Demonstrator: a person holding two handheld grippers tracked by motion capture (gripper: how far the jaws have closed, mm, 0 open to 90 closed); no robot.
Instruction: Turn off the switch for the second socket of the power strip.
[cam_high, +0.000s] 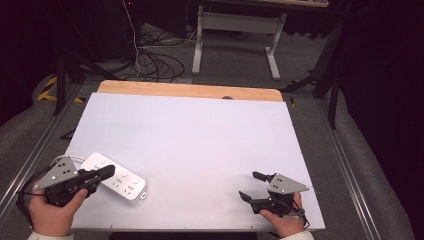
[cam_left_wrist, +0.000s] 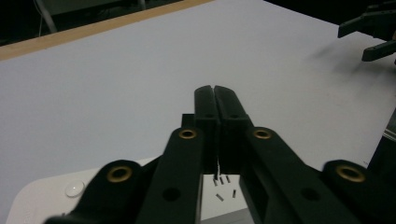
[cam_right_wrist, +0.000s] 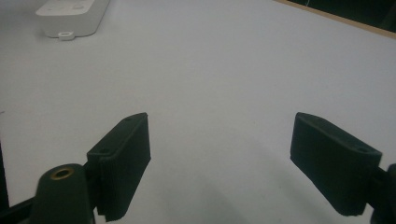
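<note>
A white power strip (cam_high: 114, 177) lies on the white table top (cam_high: 190, 135) near its front left corner. My left gripper (cam_high: 109, 171) hovers over the strip's middle with its jaws pressed together and nothing between them; in the left gripper view the black jaws (cam_left_wrist: 215, 100) meet above the strip (cam_left_wrist: 51, 196). My right gripper (cam_high: 251, 186) rests near the front right corner, jaws wide apart over bare table. In the right gripper view both pads (cam_right_wrist: 122, 154) stand far apart, and the power strip (cam_right_wrist: 72, 14) lies far off at the top left.
A wooden strip (cam_high: 190, 91) runs along the table's far edge. Beyond it are cables on the floor (cam_high: 150, 55) and the white legs of another table (cam_high: 235, 35). Metal rails (cam_high: 350, 165) flank the table.
</note>
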